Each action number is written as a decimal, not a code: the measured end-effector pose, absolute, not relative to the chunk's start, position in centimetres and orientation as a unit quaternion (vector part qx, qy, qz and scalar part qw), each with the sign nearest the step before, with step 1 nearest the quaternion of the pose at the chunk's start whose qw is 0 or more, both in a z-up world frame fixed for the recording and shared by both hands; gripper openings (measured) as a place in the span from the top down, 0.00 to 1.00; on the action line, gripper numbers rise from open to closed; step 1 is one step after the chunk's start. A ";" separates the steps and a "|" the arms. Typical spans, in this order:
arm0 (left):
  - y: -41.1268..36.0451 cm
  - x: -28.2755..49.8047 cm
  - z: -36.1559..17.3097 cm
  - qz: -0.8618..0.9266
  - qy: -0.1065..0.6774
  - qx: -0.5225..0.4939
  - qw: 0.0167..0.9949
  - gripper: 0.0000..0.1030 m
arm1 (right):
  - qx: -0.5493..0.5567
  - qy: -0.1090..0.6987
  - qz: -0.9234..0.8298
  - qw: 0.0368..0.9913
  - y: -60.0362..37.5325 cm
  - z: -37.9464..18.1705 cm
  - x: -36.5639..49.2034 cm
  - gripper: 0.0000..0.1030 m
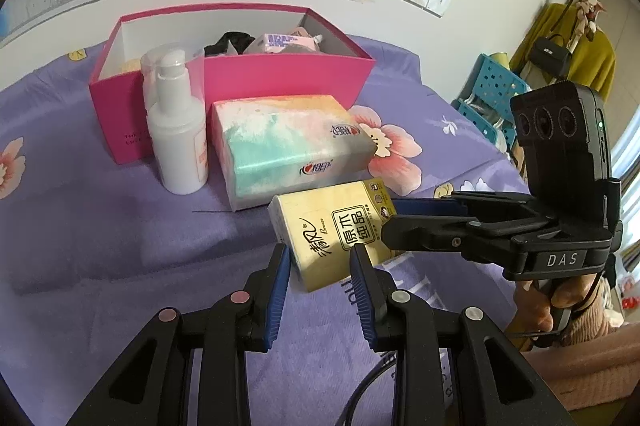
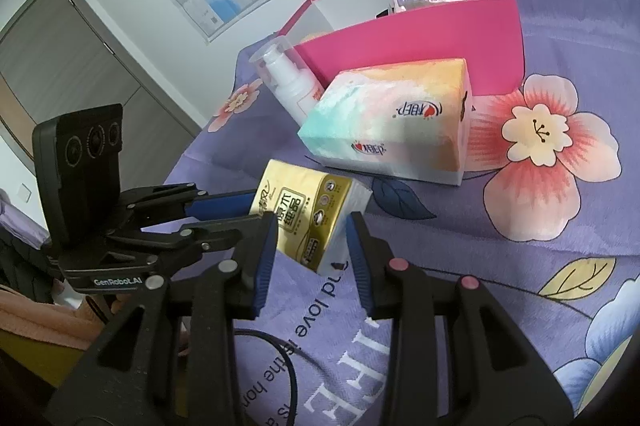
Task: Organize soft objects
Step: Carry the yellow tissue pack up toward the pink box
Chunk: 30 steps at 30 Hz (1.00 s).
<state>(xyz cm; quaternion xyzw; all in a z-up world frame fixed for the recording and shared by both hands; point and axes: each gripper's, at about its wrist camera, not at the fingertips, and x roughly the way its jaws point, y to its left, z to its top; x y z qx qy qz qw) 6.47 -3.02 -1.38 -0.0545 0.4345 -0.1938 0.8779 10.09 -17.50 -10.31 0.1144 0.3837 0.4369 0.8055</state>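
A small yellow tissue pack (image 1: 332, 226) (image 2: 308, 210) hangs just above the purple floral bedspread (image 1: 100, 218). My left gripper (image 1: 319, 250) is shut on its near end, blue pads against both sides. My right gripper (image 2: 313, 222) is shut on the same pack from the other side. Each gripper shows in the other's view: the right gripper (image 1: 390, 218) at the pack's right end, the left gripper (image 2: 252, 208) at its left end. A larger pastel tissue pack (image 1: 292, 142) (image 2: 392, 122) lies just behind.
An open pink box (image 1: 280, 78) (image 2: 420, 38) stands at the back, holding a pink-wrapped packet (image 1: 280, 42) and something black (image 1: 232, 42). A white pump bottle (image 1: 176, 130) (image 2: 288, 82) stands before its left corner. A blue crate (image 1: 492, 86) and hung yellow coat (image 1: 560, 54) are off the bed's right.
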 end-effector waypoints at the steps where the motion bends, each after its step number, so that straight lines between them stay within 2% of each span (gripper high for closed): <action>1: -3.0 6.5 -1.3 -0.194 0.434 -0.054 0.878 0.71 | 0.114 0.382 0.437 0.806 -17.5 -10.2 10.1 0.63; 30: -3.5 9.2 3.4 -0.180 0.381 -0.032 0.906 0.71 | 0.113 0.326 0.435 0.832 -18.4 -5.9 12.7 0.63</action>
